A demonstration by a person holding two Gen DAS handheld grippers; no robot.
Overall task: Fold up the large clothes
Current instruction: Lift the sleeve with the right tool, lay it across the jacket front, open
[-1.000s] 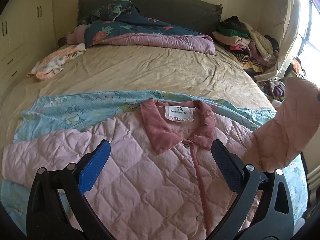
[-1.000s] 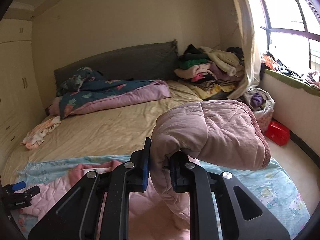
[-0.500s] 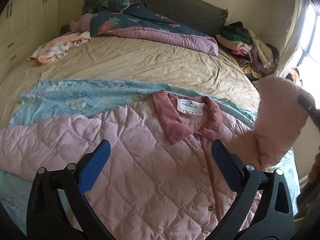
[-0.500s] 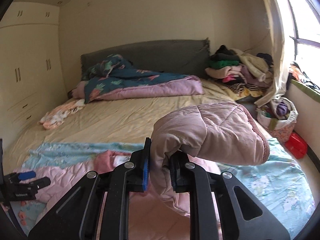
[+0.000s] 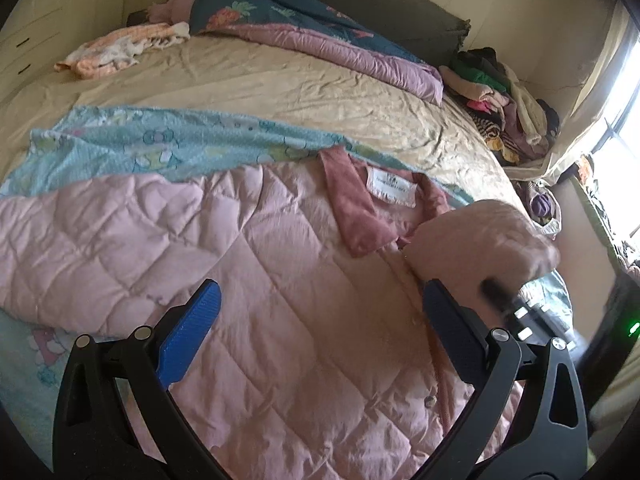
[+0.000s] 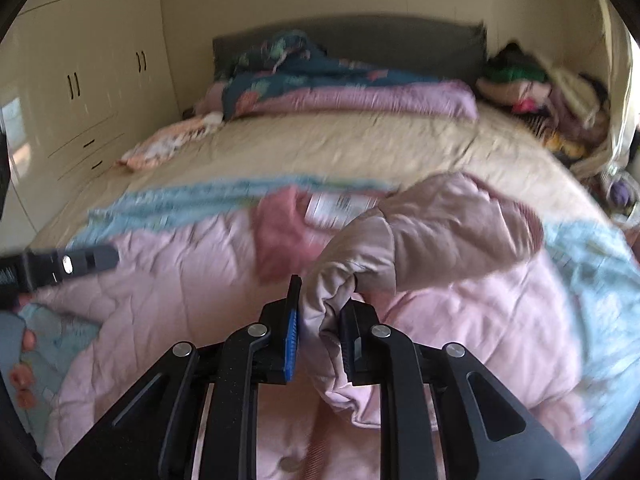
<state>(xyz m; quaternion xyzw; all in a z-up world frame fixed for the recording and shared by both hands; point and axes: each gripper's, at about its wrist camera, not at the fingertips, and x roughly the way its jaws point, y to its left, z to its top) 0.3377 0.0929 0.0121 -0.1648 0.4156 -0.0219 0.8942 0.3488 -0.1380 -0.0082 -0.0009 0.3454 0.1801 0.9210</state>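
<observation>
Clamping a bunched fold of pink quilted sleeve [image 6: 424, 240], the right gripper [image 6: 320, 320] has its two pads narrow on the fabric, blue pad on one side, dark pad on the other. Sleeve balloons up and fwd from the pinch, cuff end toward the window side, raised off the jacket body. In the left wrist view that same sleeve [image 5: 476, 240] sits over the button line just beside the collar, w/ the right gripper blurred below it.

Left gripper [image 5: 316, 332] has fingers spread wide, blue pads well apart, nothing between them; it hangs above the chest panel, contact w/ fabric not clear.

Pink quilted jacket [image 5: 240, 272] lies flat, front up, on a blue cartoon-print sheet [image 5: 152, 144] across the near part of the bed [image 5: 280, 88]. Darker pink collar [image 5: 352, 204] is open, white label [image 5: 390, 188] showing inside the neck. Other sleeve stretches out flat toward the wardrobe side. One button is visible low on the placket.

Farther out: tan bedsheet, wrinkled; dark floral duvet [image 5: 288, 12] w/ mauve underside bunched at the grey headboard [image 6: 360, 40]; a peach-and-white garment [image 5: 120, 48] near the wardrobe-side edge; a pile of mixed clothes [image 5: 500, 92] at the window-side corner. Cream wardrobe [image 6: 80, 72] w/ dark handles beside the bed. Right wrist view is motion-blurred.
</observation>
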